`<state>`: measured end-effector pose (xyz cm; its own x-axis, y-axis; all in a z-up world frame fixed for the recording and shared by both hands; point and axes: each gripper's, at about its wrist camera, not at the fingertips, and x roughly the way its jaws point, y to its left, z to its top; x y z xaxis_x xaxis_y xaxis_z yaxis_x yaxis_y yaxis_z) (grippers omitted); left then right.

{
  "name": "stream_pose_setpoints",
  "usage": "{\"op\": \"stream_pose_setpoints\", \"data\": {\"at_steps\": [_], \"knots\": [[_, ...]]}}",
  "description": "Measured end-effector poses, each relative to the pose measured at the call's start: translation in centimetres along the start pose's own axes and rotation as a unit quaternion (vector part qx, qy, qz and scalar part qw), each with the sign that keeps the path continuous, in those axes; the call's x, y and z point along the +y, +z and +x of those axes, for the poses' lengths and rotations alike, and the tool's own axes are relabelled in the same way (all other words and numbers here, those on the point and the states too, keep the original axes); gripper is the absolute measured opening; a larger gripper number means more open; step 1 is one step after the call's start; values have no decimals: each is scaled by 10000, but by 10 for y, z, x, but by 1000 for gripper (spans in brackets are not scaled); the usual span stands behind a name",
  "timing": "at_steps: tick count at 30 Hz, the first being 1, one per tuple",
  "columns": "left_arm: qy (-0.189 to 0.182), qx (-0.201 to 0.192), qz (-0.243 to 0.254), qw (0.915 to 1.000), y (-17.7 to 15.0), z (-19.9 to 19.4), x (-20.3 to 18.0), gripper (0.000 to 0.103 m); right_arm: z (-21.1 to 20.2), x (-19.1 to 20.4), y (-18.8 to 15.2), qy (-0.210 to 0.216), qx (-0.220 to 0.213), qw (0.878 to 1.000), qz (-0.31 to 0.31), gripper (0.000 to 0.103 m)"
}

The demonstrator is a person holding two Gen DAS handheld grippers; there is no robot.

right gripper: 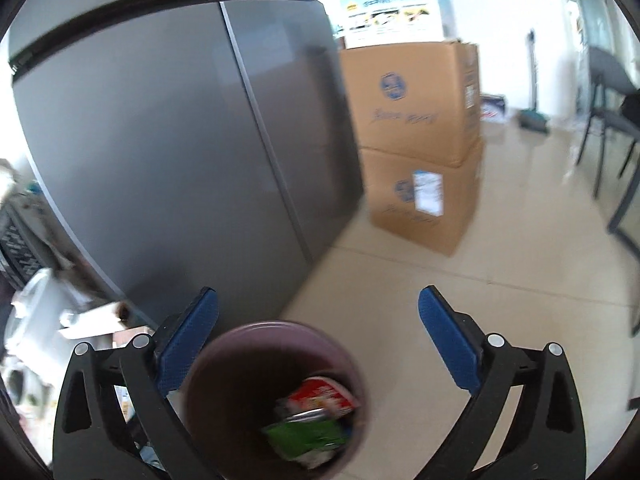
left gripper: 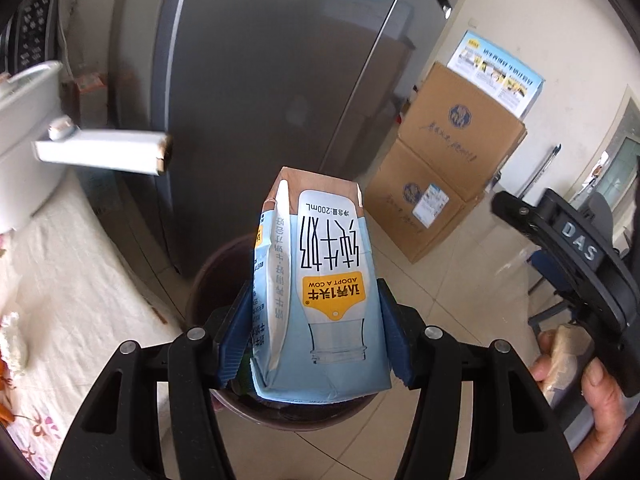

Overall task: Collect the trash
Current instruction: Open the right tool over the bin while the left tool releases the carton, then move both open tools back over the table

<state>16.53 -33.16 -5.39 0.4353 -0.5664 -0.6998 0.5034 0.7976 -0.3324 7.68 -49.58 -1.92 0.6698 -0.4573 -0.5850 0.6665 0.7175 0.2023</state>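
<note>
My left gripper [left gripper: 316, 320] is shut on a light blue milk carton [left gripper: 320, 300] and holds it over the dark maroon trash bin [left gripper: 208, 272], whose rim shows behind and below the carton. My right gripper [right gripper: 318, 340] is open and empty, above the same bin [right gripper: 224, 364] on the floor. Inside the bin lie a red wrapper [right gripper: 324, 396] and a green wrapper [right gripper: 308, 436]. The right gripper's black body and the hand on it show at the right of the left wrist view [left gripper: 576, 264].
A tall grey fridge [right gripper: 160, 152] stands just behind the bin. Stacked cardboard boxes [right gripper: 420, 152] sit to its right on the tiled floor. A table with a floral cloth [left gripper: 72, 288] and a white appliance [left gripper: 24, 140] is at left. Chairs [right gripper: 612, 120] stand at far right.
</note>
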Motion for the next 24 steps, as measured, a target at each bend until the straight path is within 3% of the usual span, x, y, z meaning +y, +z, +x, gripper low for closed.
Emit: {"op": "stream_pose_setpoints", "data": {"at_steps": [6, 15, 24], "knots": [[-33, 51, -429, 9991, -5, 5, 16, 73, 3, -1, -4, -124, 22, 9997, -200, 96], [753, -316, -498, 9954, -19, -34, 40, 75, -20, 39, -20, -25, -111, 9957, -924, 96], [1408, -703, -983, 9826, -42, -86, 88, 75, -45, 88, -54, 158, -207, 9852, -1692, 96]]}}
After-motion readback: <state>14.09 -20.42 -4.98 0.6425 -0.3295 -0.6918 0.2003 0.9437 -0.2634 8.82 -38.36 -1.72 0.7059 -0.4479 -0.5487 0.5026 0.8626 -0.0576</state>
